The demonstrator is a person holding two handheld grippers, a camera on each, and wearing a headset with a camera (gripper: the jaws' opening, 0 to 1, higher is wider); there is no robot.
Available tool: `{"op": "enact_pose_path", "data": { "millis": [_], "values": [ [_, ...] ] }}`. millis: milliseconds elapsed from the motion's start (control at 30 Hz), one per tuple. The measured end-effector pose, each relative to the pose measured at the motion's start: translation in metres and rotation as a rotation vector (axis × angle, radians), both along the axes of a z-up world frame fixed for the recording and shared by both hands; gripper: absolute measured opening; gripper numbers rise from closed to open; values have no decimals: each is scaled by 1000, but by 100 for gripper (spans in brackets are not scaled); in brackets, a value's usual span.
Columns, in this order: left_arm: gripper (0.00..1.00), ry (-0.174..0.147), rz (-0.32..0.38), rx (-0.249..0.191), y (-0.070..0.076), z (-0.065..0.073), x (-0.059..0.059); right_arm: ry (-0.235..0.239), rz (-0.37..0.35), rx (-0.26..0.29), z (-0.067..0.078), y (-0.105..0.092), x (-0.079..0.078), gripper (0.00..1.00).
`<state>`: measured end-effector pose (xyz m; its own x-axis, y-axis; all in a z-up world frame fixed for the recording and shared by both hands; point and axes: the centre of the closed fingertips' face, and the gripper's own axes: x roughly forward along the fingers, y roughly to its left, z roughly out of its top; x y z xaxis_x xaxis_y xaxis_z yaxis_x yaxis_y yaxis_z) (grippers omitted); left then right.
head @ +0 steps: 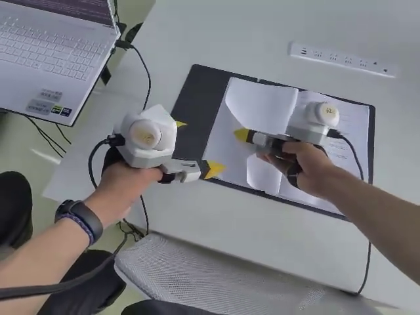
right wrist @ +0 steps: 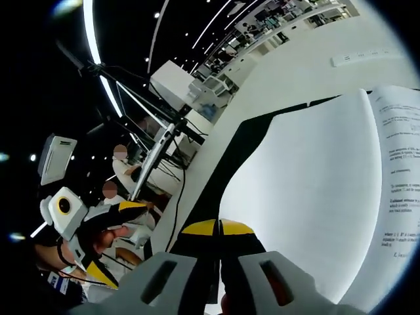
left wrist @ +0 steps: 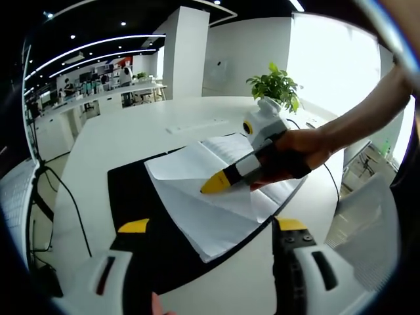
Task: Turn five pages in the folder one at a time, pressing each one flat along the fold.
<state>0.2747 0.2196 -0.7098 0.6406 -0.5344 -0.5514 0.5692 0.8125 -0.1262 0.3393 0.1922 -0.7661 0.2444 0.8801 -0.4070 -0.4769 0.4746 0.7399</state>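
A black folder lies open on the white table. One white page stands lifted and curved over the left half; printed sheets show on the right side. My right gripper is shut on the free edge of that page, its yellow tips pressed together. My left gripper hangs open over the folder's near left corner, touching nothing. From the left gripper view, the open jaws frame the page and the right gripper.
A laptop sits at the far left with a cable running past the folder. A power strip lies beyond the folder. A mesh chair is at the table's near edge. A potted plant stands further back.
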Motion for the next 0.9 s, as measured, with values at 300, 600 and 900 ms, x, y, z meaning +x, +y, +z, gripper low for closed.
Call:
{"op": "enact_pose_path", "data": {
  "millis": [300, 600, 900],
  "values": [
    [73, 6, 18, -8, 6, -2, -1, 44, 12, -4, -16, 9, 2, 0],
    [72, 14, 25, -8, 7, -5, -3, 63, 10, -2, -31, 8, 9, 0],
    [70, 18, 23, -15, 1, -6, 1, 31, 35, 30, -23, 7, 9, 5]
  ]
}}
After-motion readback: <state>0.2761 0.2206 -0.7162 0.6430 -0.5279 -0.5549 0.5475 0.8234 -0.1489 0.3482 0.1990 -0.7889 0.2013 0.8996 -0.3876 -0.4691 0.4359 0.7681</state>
